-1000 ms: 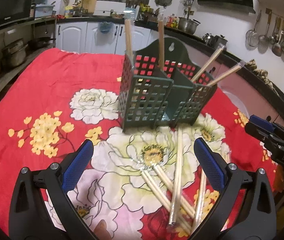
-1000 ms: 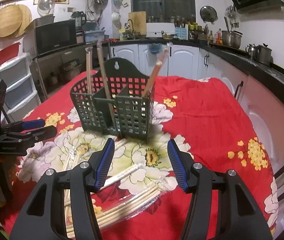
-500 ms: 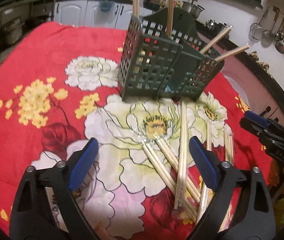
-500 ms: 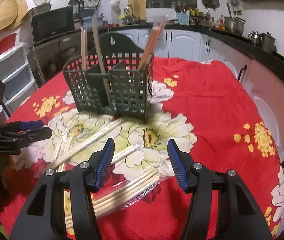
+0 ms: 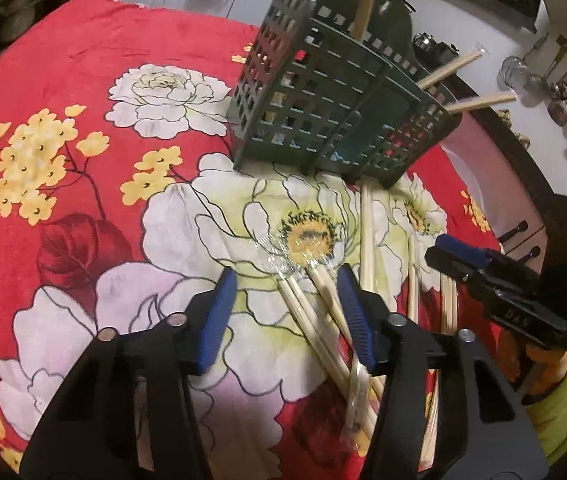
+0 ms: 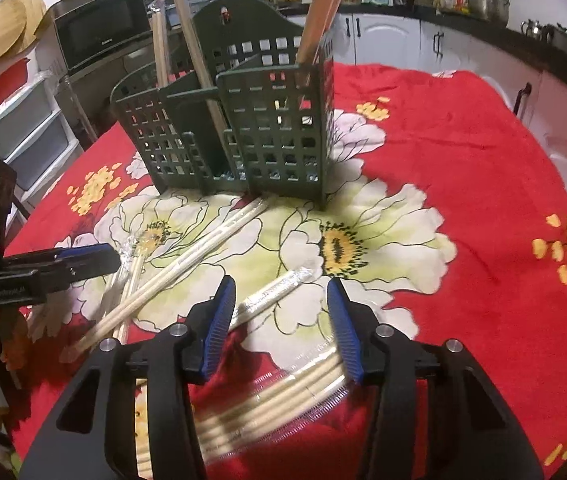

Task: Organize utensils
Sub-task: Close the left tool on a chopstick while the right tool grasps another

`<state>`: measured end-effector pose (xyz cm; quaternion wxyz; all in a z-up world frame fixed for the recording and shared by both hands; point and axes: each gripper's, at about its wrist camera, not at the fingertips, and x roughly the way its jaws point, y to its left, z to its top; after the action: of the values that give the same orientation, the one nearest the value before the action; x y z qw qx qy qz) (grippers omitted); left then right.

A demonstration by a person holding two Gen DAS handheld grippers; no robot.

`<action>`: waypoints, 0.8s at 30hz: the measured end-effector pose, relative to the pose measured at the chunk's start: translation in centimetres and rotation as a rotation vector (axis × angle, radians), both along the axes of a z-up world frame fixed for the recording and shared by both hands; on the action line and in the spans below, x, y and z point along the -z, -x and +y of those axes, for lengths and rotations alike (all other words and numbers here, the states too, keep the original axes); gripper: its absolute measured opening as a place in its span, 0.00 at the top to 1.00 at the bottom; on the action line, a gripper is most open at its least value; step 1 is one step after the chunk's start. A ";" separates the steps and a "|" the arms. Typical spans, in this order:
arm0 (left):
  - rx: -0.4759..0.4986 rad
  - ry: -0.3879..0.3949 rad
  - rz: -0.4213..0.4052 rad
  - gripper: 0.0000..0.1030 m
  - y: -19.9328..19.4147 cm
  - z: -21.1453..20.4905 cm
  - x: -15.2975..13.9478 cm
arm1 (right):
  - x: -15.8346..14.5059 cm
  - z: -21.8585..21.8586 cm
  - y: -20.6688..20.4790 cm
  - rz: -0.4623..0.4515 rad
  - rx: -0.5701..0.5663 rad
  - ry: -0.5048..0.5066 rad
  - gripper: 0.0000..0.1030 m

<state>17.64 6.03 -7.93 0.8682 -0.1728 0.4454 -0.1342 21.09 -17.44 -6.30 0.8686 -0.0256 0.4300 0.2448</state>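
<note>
Where compartments show, green caddy (image 6: 243, 136), apparently chopsticks (image 6: 319, 12) inside

Right gripper (image 6: 279, 300) low over wrapped chopsticks (image 6: 275, 292) on the floral-clothed worktop (image 6: 463, 168), jaws just closing, seemingly not yet gripping. Green utensil holder (image 6: 243, 128) behind, chopsticks upright inside.

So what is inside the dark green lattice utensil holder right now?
Wrapped wooden chopsticks stand in the dark green lattice utensil holder, spread across its compartments, tops sticking out above the rim. Their lower ends are mostly hidden by the lattice walls, so the count is unclear.
</note>
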 end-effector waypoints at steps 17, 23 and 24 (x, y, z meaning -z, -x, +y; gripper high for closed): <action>-0.017 0.036 0.007 0.94 -1.9 2.0 1.0 | 1.5 0.1 -3.4 0.118 0.044 -0.067 0.88; -0.011 0.022 0.002 0.97 -1.9 2.4 1.0 | 0.4 0.3 -2.9 0.052 0.051 -0.061 0.94; -0.011 0.019 0.002 0.98 -2.0 1.9 1.0 | 0.2 0.2 -2.9 0.043 0.054 -0.065 0.94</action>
<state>19.64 7.96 -8.92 0.8668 -0.1835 0.4439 -0.1337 23.95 -17.23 -6.47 0.8658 0.0195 0.4410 0.2357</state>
